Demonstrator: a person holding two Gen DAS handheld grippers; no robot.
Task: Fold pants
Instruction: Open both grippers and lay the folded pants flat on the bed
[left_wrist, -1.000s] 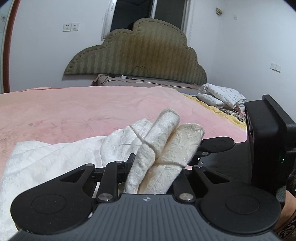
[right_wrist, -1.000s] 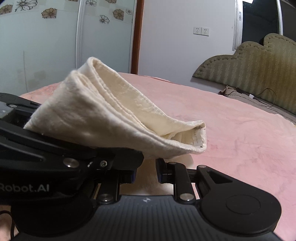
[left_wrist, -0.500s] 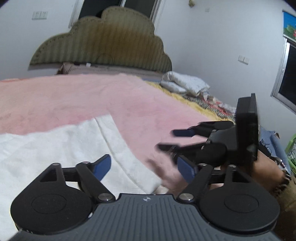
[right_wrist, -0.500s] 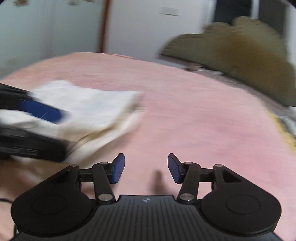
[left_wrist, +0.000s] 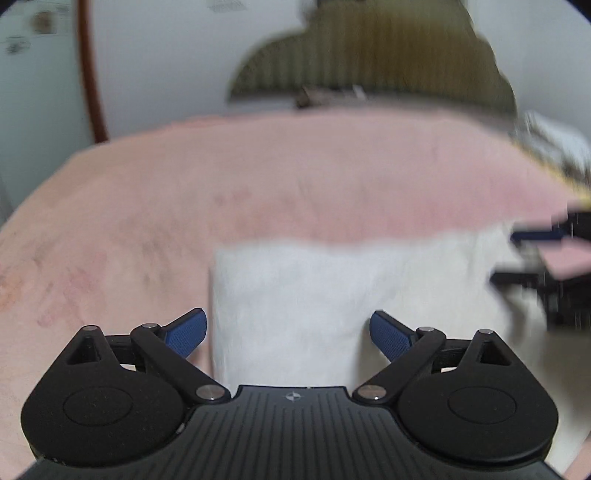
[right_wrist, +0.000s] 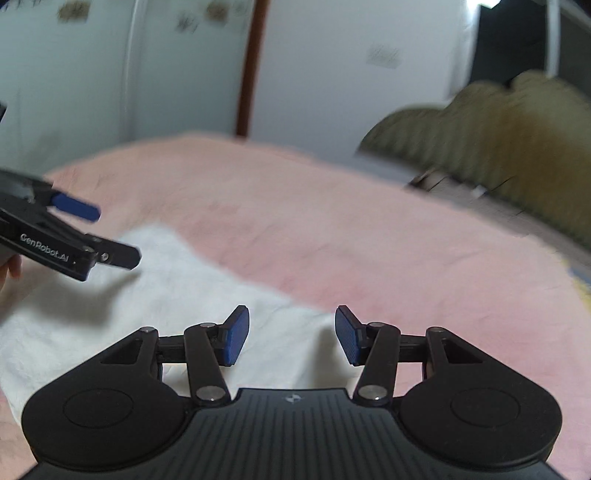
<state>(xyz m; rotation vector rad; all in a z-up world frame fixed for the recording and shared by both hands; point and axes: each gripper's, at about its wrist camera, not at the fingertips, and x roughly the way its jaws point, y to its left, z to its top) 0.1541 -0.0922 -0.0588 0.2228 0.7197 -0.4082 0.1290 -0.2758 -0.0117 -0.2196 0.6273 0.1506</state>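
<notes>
The white pants lie folded flat on the pink bedspread. My left gripper is open and empty, just above the near edge of the pants. My right gripper is open and empty, over the near right edge of the pants. The right gripper also shows at the right edge of the left wrist view. The left gripper shows at the left of the right wrist view, open above the cloth. Both views are motion-blurred.
An olive padded headboard stands at the far end of the bed, with pillows to the right. White wardrobe doors and a brown door frame stand beyond the bed's left side.
Both grippers held folded edges of the pants a second ago. They have let go and opened, the pants now lie flat, and both grippers have swung back over them.
</notes>
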